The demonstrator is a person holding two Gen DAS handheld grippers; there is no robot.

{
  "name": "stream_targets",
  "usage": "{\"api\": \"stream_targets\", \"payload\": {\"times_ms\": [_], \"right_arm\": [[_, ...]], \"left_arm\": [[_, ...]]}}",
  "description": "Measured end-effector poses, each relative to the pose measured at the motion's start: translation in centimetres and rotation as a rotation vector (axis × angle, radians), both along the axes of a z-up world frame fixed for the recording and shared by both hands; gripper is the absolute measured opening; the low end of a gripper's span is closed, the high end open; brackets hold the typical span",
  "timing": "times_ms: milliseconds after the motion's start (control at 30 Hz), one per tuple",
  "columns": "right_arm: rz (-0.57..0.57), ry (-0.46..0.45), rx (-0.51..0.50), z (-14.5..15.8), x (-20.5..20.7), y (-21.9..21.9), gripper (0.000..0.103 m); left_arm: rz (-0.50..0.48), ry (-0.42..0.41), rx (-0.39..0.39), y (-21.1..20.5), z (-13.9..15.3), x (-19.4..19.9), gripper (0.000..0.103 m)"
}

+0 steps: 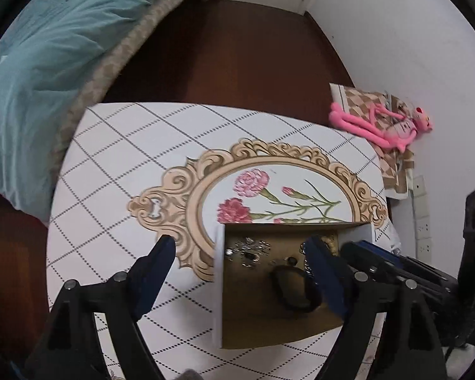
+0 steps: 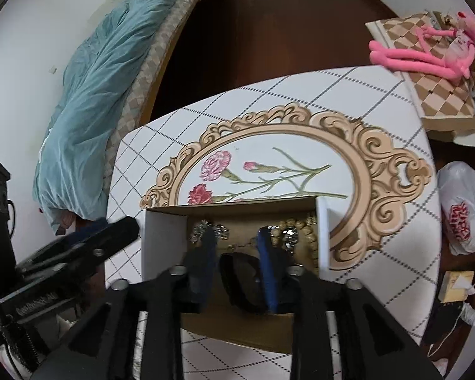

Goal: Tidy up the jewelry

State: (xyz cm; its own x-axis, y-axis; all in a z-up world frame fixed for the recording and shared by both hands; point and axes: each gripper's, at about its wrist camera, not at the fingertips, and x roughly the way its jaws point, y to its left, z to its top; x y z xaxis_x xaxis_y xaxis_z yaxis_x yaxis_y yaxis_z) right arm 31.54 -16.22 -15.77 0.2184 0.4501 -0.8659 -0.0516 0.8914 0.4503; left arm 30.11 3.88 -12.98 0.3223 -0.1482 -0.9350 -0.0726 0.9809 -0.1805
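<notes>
**Cardboard box with jewelry, both grippers at its rim**

Brown cardboard forms one open box (image 2: 322,231) on the patterned table (image 1: 117,164); all visible jewelry already lies inside it. Counted: one silver rhinestone piece (image 1: 248,248), one wooden bead strand (image 2: 310,231), one dark band (image 2: 237,280); smaller items cannot be told apart. No jewelry shows on the table, so sorting appears well advanced. The left gripper (image 1: 242,253) stands spread wide, straddling the box wall, empty. The right gripper (image 2: 237,247) hangs partly parted above the band, grasping nothing.
</notes>
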Motion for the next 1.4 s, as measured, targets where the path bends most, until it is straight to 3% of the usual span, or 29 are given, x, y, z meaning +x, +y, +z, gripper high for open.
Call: {"api": "stream_targets", "payload": {"times_ms": [167, 233, 333, 400, 467, 567, 800, 1400], "right_arm": [[-0.011, -0.045, -0.091, 1.1, -1.3, -0.7, 0.043], [-0.009, -0.070, -0.150, 1.5, -2.0, -0.6, 0.057], [-0.006, -0.105, -0.290, 2.0, -3.3, -0.1, 0.075], [-0.005, -0.110, -0.358, 1.9, -4.1, 0.1, 0.094], [-0.001, -0.118, -0.431, 1.6, -5.1, 0.1, 0.100], [-0.008, -0.131, -0.497, 1.4, -6.6, -0.1, 0.100], [-0.054, -0.164, -0.498, 3.2, -10.3, -1.1, 0.100], [-0.146, -0.470, -0.478, 19.1, -24.6, -1.6, 0.100]], "left_arm": [[0.023, -0.001, 0.071, 1.0, -0.1, -1.0, 0.087], [0.029, -0.016, 0.103, 1.2, -0.1, -1.8, 0.102], [0.036, -0.044, 0.157, 1.1, -0.3, -3.4, 0.102], [0.040, -0.048, 0.192, 1.0, -0.7, -4.4, 0.102], [0.040, -0.044, 0.194, 0.9, -1.0, -5.1, 0.102], [0.045, -0.040, 0.191, 0.6, -1.2, -6.4, 0.102], [0.038, -0.080, 0.191, -0.4, 0.8, -10.2, 0.102], [0.039, -0.354, 0.200, -1.5, 14.3, -21.8, 0.102]]}}
